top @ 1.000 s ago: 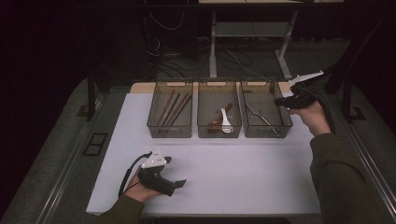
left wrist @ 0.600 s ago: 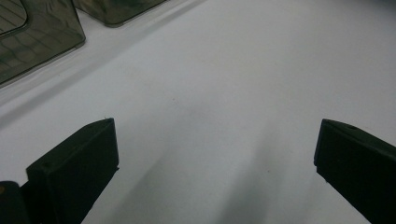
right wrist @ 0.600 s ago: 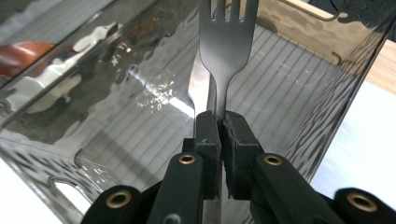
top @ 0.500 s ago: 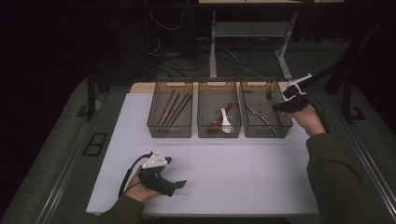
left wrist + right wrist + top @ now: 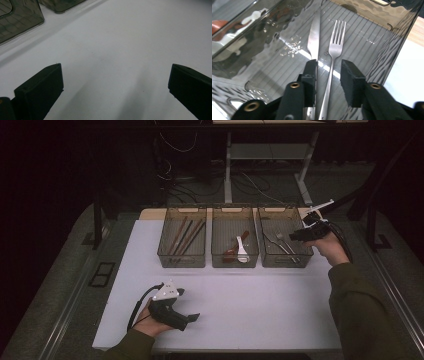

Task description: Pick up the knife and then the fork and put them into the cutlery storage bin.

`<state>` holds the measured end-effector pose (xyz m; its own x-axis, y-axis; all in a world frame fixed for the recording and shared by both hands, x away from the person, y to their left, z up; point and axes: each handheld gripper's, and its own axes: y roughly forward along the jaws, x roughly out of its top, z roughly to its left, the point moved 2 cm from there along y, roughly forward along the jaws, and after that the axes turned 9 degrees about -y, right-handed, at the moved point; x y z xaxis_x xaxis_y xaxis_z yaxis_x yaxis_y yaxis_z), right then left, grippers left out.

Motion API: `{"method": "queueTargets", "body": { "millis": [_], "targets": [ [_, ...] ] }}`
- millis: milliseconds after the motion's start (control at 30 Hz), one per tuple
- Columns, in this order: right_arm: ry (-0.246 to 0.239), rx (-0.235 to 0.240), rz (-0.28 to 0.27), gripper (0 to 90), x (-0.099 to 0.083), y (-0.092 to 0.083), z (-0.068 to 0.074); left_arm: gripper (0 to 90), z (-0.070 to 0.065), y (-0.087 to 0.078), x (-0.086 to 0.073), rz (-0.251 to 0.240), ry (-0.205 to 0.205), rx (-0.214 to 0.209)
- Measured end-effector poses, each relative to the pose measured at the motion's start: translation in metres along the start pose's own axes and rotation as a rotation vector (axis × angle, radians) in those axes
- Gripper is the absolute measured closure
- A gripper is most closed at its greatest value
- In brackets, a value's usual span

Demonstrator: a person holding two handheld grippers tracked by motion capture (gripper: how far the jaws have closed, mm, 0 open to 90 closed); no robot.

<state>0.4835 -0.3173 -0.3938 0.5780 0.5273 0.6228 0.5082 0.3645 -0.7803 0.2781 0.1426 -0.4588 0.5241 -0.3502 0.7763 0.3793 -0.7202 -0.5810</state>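
Right hand-held gripper [image 5: 328, 75] sits over the right-hand bin [image 5: 285, 242] at the far side of the desk [image 5: 260, 305]. Its jaws have just been opening and now stand apart; the fork [image 5: 333, 55] handle lies between them, no pad pressing on it. The knife [image 5: 314, 42] lies just beside the fork on the bin floor, along the left jaw. Left hand-held gripper [image 5: 192, 318] rests on the near desk, jaws spread wide with nothing between them.
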Motion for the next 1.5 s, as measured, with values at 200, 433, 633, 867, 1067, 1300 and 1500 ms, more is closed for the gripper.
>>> {"method": "queueTargets", "body": {
  "millis": [200, 433, 633, 867, 1067, 1300, 1500],
  "targets": [
    [0.014, 0.036, -0.048, 46.8, -0.001, -0.005, 0.003, 0.0, 0.0, 0.0, 0.0, 0.0, 0.0, 0.001],
    [-0.017, 0.071, -0.091, 40.5, 0.001, -0.015, 0.012, 0.0, 0.0, 0.0, 0.0, 0.001, -0.001, 0.001],
    [-0.04, 0.104, -0.137, 33.9, -0.001, -0.023, 0.025, 0.0, 0.001, 0.001, 0.0, 0.003, -0.001, 0.002],
    [-0.062, 0.102, -0.196, 27.3, -0.009, -0.033, 0.036, 0.0, 0.002, 0.002, 0.001, 0.009, -0.006, -0.001],
    [-0.072, 0.146, -0.249, 23.7, -0.019, -0.042, 0.05, 0.0, 0.0, 0.0, -0.001, 0.017, 0.0, 0.003],
    [-0.109, 0.177, -0.287, 19.7, -0.033, -0.05, 0.069, 0.0, 0.0, 0.0, 0.0, 0.021, -0.001, 0.0],
    [-0.15, 0.189, -0.297, 18.5, -0.047, -0.055, 0.087, 0.0, -0.001, 0.0, -0.001, 0.017, 0.001, -0.007]
  ]
}}
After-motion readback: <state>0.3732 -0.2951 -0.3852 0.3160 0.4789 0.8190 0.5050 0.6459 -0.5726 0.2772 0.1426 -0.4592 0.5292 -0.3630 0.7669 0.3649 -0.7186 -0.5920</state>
